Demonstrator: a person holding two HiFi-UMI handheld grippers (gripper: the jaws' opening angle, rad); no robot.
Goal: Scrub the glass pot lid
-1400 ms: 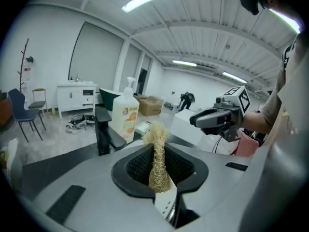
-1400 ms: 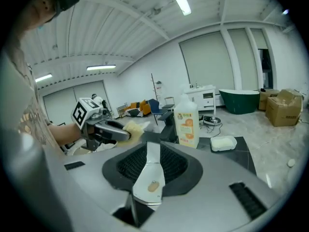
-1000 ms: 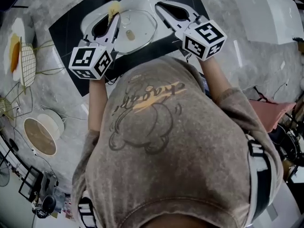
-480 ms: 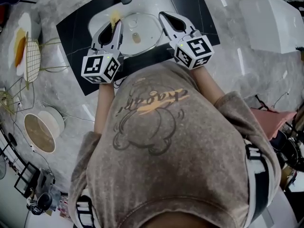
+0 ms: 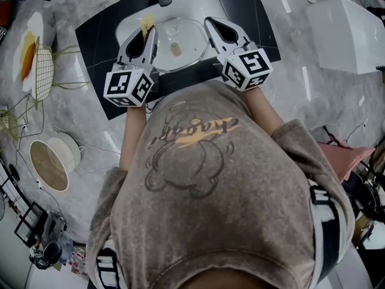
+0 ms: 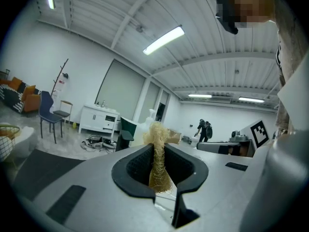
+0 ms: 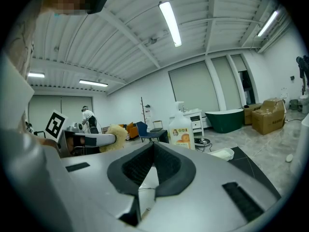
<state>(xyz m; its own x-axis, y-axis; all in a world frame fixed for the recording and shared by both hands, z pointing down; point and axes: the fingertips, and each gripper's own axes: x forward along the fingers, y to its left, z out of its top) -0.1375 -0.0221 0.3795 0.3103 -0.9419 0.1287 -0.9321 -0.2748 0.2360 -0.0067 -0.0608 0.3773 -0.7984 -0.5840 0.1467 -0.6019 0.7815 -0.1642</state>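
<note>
The left tongs pinch a straw-coloured fibre scrubber, its tuft just beside the left rim of the glass pot lid. The lid lies knob-up in the white sink. The right tongs are pressed together at the lid's right edge; whether they nip the rim cannot be told.

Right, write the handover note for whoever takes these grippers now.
Left gripper: shut on the fibre scrubber, at the lid's left edge.
Right gripper: shut at the lid's right rim; whether it pinches the rim is unclear.
Glass pot lid: lying in the white sink, knob showing.
Done: scrubber in hand, both grippers at the lid.
Left: scrub the lid; no suds visible.
</note>
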